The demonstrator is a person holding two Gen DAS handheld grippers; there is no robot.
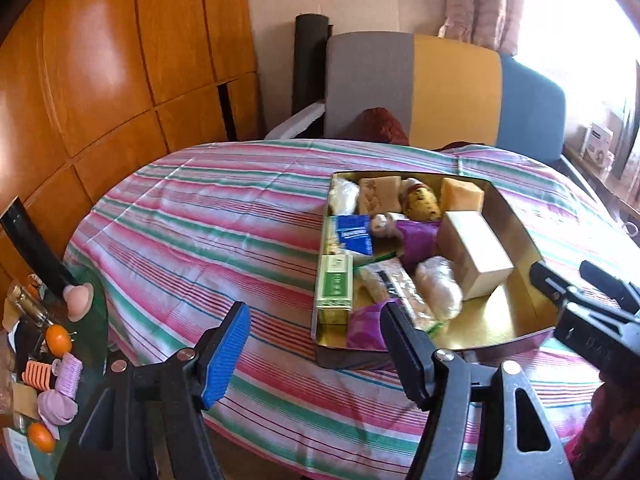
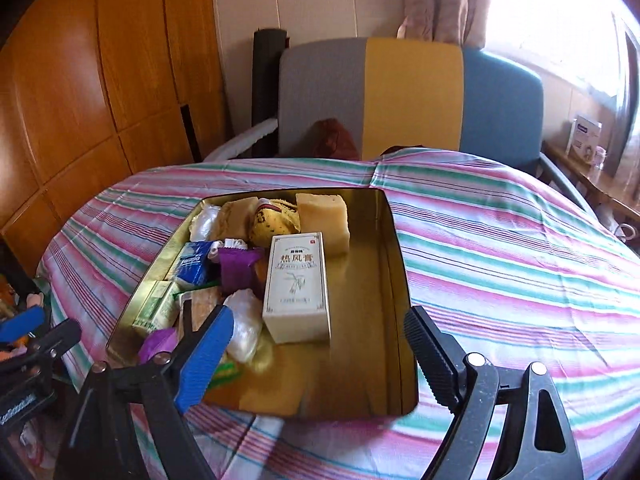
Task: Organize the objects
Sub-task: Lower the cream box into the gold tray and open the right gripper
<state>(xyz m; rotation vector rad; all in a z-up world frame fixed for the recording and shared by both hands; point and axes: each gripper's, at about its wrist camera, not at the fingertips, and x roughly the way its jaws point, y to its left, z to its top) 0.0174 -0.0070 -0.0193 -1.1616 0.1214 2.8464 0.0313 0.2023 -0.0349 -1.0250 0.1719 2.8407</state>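
Note:
A gold tin tray (image 1: 516,220) (image 2: 396,272) sits on the striped tablecloth (image 1: 200,232). Its left half holds several items: a white printed box (image 2: 296,284) (image 1: 476,256), a green box (image 1: 335,292), a blue tissue pack (image 2: 192,260), purple wrappers (image 1: 418,236), tan sponge blocks (image 2: 322,216) and plastic-wrapped bundles (image 1: 438,288). My left gripper (image 1: 316,332) hangs open and empty over the tray's near left corner. My right gripper (image 2: 320,324) stands open above the tray's near edge, with nothing between its pads and the white box just beyond them. Each gripper also shows in the other's view, the right gripper (image 1: 588,280) and the left gripper (image 2: 40,328).
A low glass side table at the left holds oranges (image 1: 58,338), hair rollers (image 1: 72,376) and a black tube (image 1: 36,248). A grey, yellow and blue chair (image 1: 412,88) stands behind the table. Wooden panels (image 1: 100,80) line the left wall. The tray's right half (image 2: 360,340) is bare.

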